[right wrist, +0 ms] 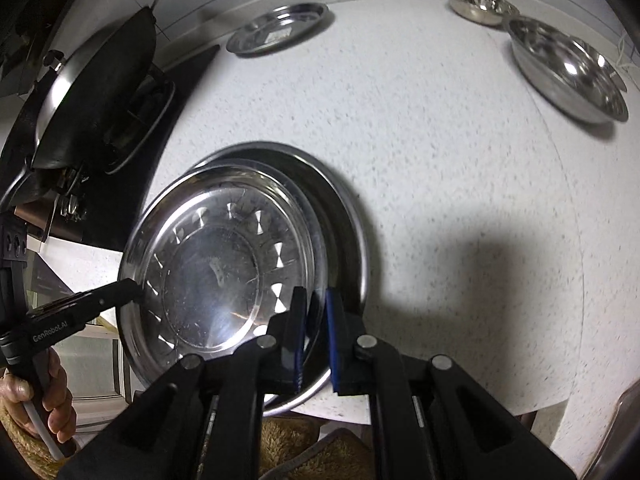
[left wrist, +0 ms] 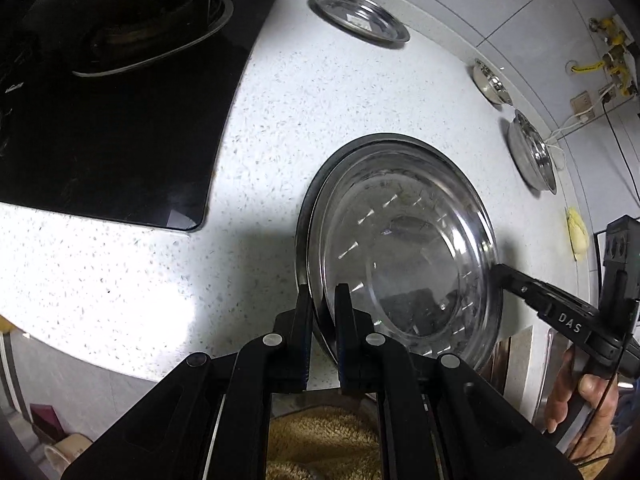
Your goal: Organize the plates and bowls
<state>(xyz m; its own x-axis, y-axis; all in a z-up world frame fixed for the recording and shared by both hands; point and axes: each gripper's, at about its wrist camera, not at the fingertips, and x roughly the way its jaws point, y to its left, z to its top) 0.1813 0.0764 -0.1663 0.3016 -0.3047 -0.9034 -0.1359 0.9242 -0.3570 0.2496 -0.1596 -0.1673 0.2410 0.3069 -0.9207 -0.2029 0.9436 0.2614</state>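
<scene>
A steel plate [left wrist: 404, 248] is held tilted just above a second, larger steel plate [left wrist: 306, 196] that lies on the speckled counter. My left gripper [left wrist: 324, 300] is shut on the upper plate's near rim. My right gripper [right wrist: 317, 304] is shut on the same plate's [right wrist: 216, 264] opposite rim, with the lower plate [right wrist: 344, 216] showing behind it. Each gripper also shows in the other's view, the right gripper [left wrist: 504, 276] in the left wrist view and the left gripper [right wrist: 132, 292] in the right wrist view. One more steel plate [left wrist: 360, 14] and two steel bowls [left wrist: 532, 152] [left wrist: 492, 80] lie farther back.
A black stove top [left wrist: 120, 120] with a lidded wok [right wrist: 96, 80] is at the left. The far plate [right wrist: 276, 28], big bowl [right wrist: 568, 68] and small bowl [right wrist: 480, 2] line the back wall. A yellow cloth [left wrist: 578, 232] lies at the right. The counter's front edge is close below.
</scene>
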